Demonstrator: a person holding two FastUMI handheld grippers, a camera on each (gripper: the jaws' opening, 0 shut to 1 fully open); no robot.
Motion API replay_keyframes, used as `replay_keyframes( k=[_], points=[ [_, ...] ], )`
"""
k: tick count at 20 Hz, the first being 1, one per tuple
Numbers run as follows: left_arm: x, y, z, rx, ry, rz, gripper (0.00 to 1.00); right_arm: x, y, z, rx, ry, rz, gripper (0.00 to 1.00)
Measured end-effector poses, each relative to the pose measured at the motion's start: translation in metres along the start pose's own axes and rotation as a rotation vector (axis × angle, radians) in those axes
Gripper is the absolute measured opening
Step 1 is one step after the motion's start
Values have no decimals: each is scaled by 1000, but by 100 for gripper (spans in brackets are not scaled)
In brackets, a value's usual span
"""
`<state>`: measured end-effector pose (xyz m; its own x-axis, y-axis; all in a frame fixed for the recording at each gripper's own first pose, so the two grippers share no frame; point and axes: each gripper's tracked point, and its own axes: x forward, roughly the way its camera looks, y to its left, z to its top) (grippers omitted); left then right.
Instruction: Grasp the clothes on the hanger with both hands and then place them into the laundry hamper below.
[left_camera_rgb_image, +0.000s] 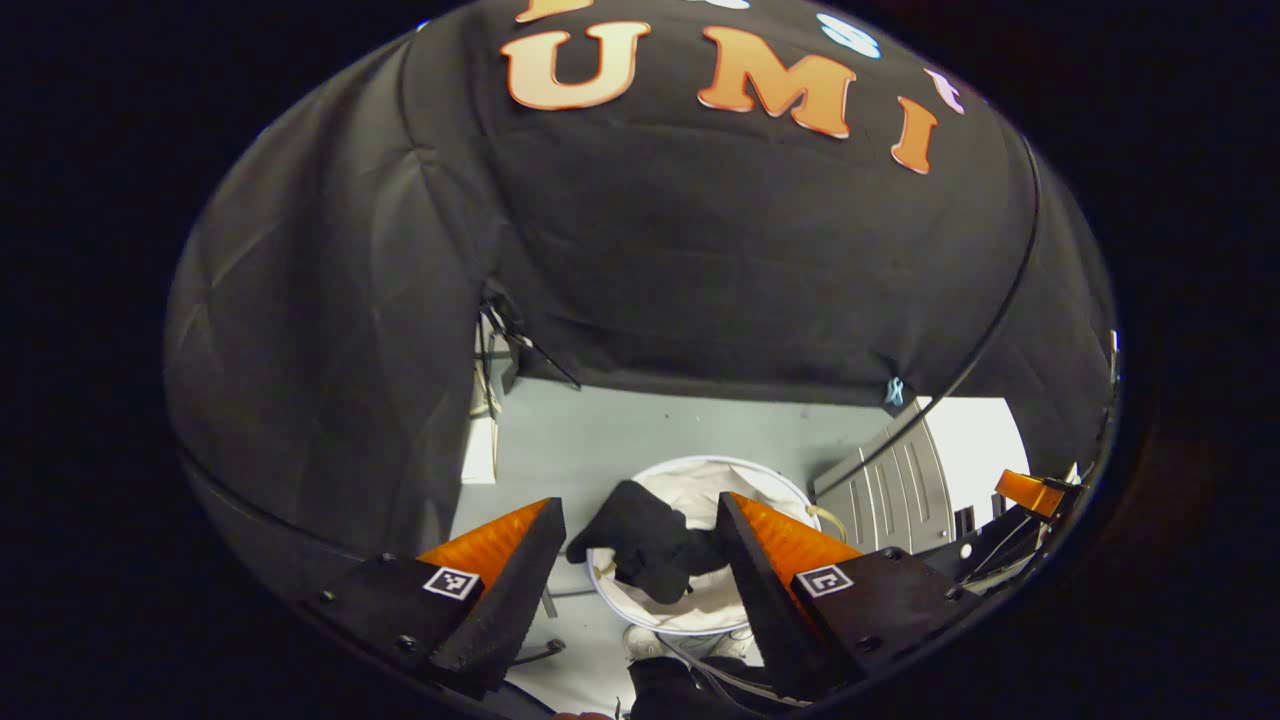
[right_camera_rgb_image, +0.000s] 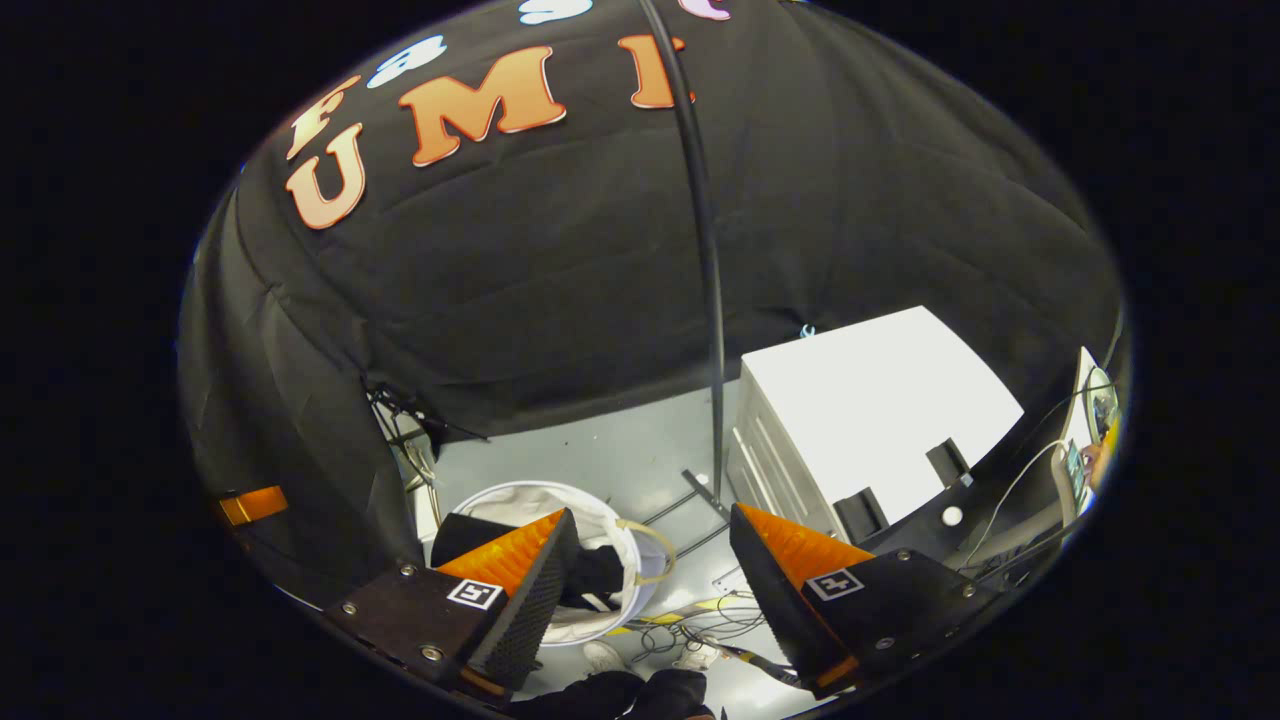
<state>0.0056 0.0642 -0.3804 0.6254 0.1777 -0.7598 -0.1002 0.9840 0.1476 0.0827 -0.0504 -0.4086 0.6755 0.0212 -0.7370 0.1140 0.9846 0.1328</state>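
Observation:
A round white laundry hamper (left_camera_rgb_image: 760, 476) stands on the grey floor below, and a black garment (left_camera_rgb_image: 645, 540) lies in it, draped over its left rim. My left gripper (left_camera_rgb_image: 640, 535) hangs open high above the hamper, nothing between its fingers. In the right gripper view the same hamper (right_camera_rgb_image: 520, 498) sits at lower left with the black garment (right_camera_rgb_image: 595, 575) inside. My right gripper (right_camera_rgb_image: 655, 550) is open too, well above the floor, with the hamper behind its left finger (right_camera_rgb_image: 520, 570). The other gripper's tip (left_camera_rgb_image: 1030, 490) shows at far right in the left gripper view.
A white cabinet (right_camera_rgb_image: 870, 420) stands to the right of the hamper. A thin black rack pole (right_camera_rgb_image: 705, 280) rises from a floor base between them. Cables (right_camera_rgb_image: 700, 625) lie on the floor near a person's shoes (right_camera_rgb_image: 605, 655).

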Motion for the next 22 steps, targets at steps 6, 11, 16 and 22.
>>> replay_keyframes(
  k=[6, 11, 16, 22],
  points=[
    [-61, 29, 66, -23, -189, 64, 97, -37, -38, 75, -55, -135, -25, 94],
    [-120, 40, 127, -13, -373, 112, 99, -81, -40, 132, -77, -261, -13, 94],
    [-187, 28, 185, -4, -568, 113, 99, -131, -41, 185, -73, -383, 11, 94],
    [-259, 15, 233, 15, -777, 120, 96, -221, -30, 258, -118, -617, 65, 94]
  ],
)
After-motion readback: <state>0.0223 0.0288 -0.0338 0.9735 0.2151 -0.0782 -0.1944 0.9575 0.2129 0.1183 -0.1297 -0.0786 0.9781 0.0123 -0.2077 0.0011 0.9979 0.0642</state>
